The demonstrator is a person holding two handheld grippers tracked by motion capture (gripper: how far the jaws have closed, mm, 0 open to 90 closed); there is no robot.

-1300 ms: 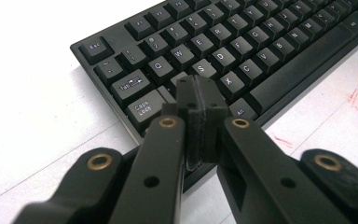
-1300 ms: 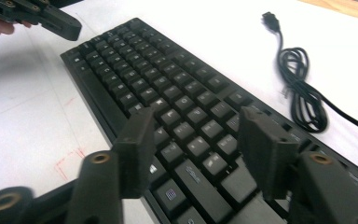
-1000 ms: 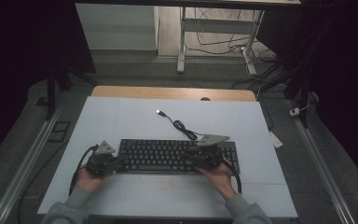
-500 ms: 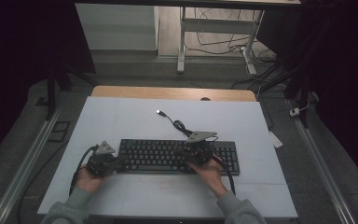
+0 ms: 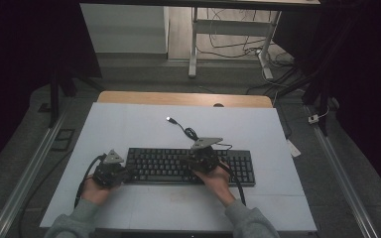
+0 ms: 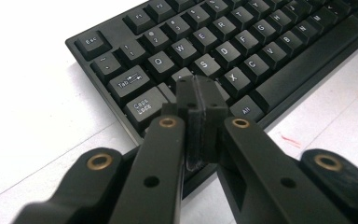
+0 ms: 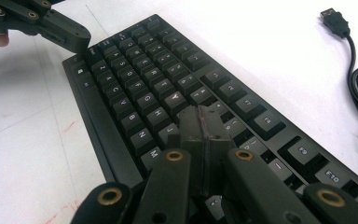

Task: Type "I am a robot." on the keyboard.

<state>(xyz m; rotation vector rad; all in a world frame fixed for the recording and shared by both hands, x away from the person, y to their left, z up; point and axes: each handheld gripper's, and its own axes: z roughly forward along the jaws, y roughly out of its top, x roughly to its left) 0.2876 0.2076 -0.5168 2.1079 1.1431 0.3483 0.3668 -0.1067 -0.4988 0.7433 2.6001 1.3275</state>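
Both grippers with jaws pressed together, empty, poised over the keyboard (image 5: 191,166) lying crosswise mid-table.
Left gripper (image 6: 200,95) sits at its Caps Lock end; right gripper (image 7: 204,122) near the J key, probably touching.

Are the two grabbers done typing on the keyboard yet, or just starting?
Looks mid-way. Done: both grabbers are shut and sit over the keyboard. In hand: the left gripper tip rests by the A key, and the right gripper is over the middle keys near J. Left: its plug lies loose.
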